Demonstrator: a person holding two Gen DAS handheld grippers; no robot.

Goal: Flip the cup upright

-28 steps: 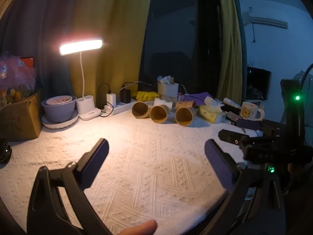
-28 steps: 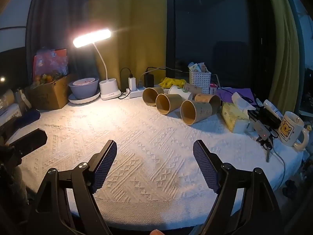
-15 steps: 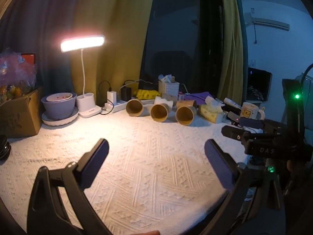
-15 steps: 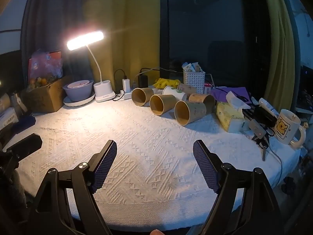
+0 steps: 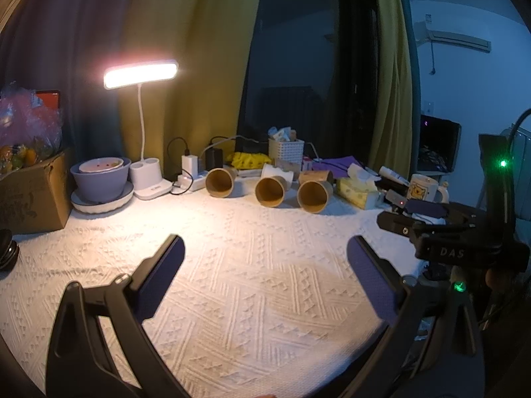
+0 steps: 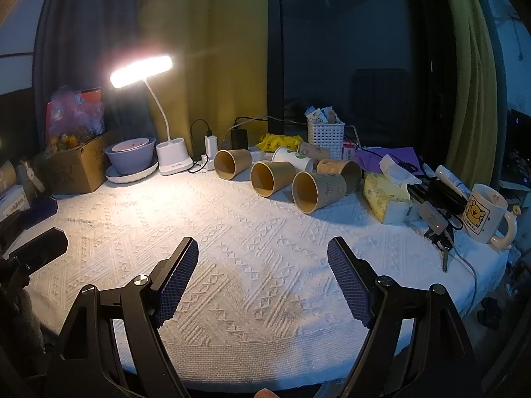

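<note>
Since the earlier frames, both views have crept toward the cups, so the approach is judged barely begun. Left hand-held gripper (image 5: 265, 275) and right hand-held gripper (image 6: 262, 272) hover wide, empty, over the white-clothed surface (image 6: 232, 232). Three brown cups lie on their sides at its far edge; nearest cup (image 6: 317, 191) points its mouth toward the cameras, long axis horizontal, beside a tissue pack (image 6: 386, 199).
</note>
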